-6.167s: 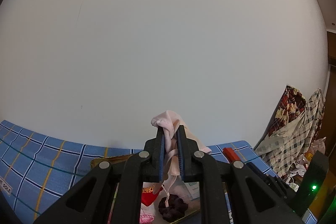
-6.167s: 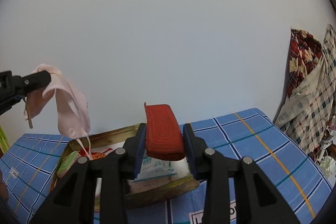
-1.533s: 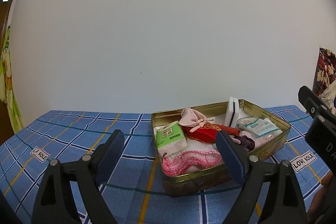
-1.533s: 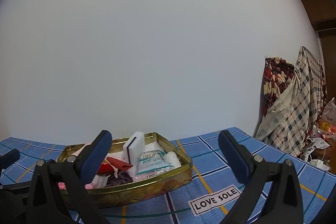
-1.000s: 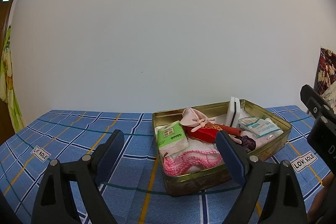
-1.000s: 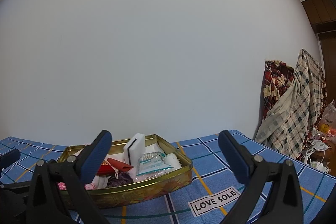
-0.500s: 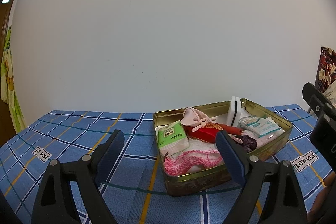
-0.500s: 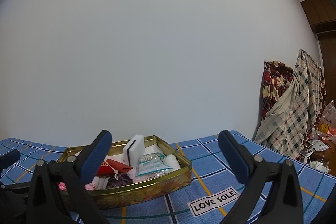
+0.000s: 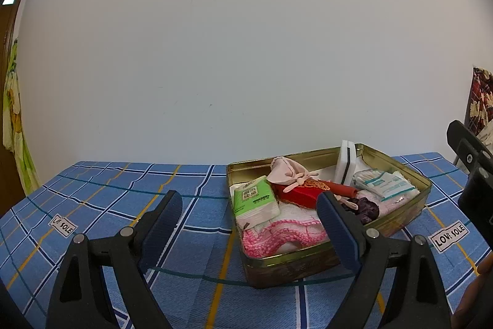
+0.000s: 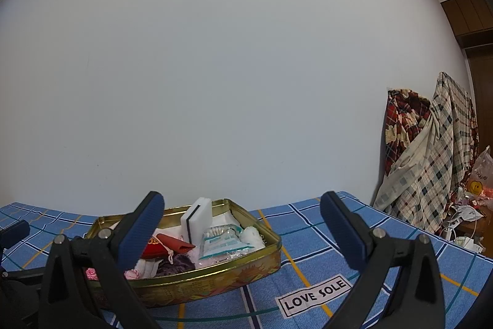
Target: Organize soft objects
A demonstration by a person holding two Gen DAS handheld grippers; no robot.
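On the desk's blue plaid cloth [image 9: 185, 205], toward its right edge, the shallow gold metal tin [image 9: 397, 216] holds the soft objects. Both the left gripper [image 9: 249, 224] and right gripper [image 10: 242, 224] hover with fingers apart, empty. Sorting looks finished; next likely means withdrawing.

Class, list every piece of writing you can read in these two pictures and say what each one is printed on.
"LOVE SOLE": white patch on the blue checked cloth, right of the gold tin.
"LOVE SOLE": second patch on the cloth's left part, partly creased.
Green tissue pack: print too small to read.
Clear packets: teal print unreadable.
Tin's side wall: lettering too blurred.
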